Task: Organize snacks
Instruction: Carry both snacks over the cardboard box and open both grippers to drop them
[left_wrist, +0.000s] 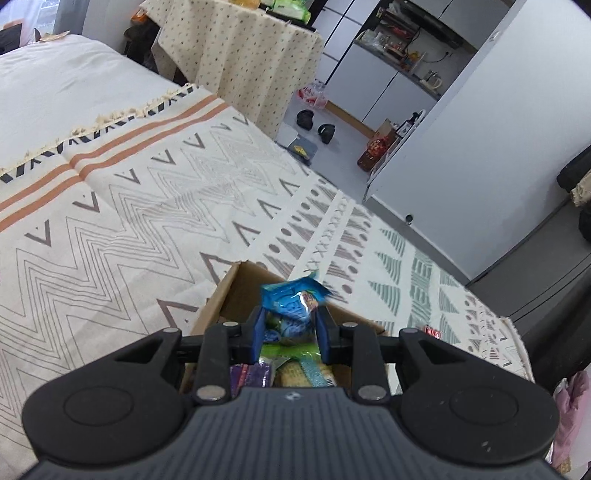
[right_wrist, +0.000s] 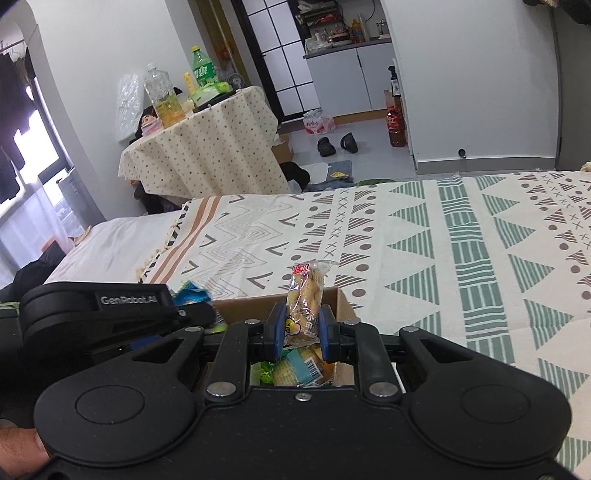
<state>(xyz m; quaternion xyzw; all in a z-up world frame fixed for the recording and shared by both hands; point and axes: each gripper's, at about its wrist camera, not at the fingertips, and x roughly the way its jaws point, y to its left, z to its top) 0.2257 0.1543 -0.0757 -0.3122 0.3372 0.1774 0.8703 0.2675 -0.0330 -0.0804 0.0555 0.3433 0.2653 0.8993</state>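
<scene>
Here, one cardboard box (left_wrist: 225, 291) sits on the patterned bedspread (left_wrist: 122, 206), and both grippers hang just above its open top. The left gripper (left_wrist: 290, 332) is clamped on one blue snack packet (left_wrist: 291, 299); the right gripper (right_wrist: 300, 332) is clamped on one clear packet (right_wrist: 306, 295) of a golden snack, held upright. Inside the box lie several more packets (left_wrist: 295, 369), too jumbled to count. Beyond the box, on the floor, are two black sandals (right_wrist: 338, 144).

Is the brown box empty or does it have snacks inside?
Not empty. The open brown cardboard box on the patterned blanket has several wrapped snack packets lying inside.
</scene>
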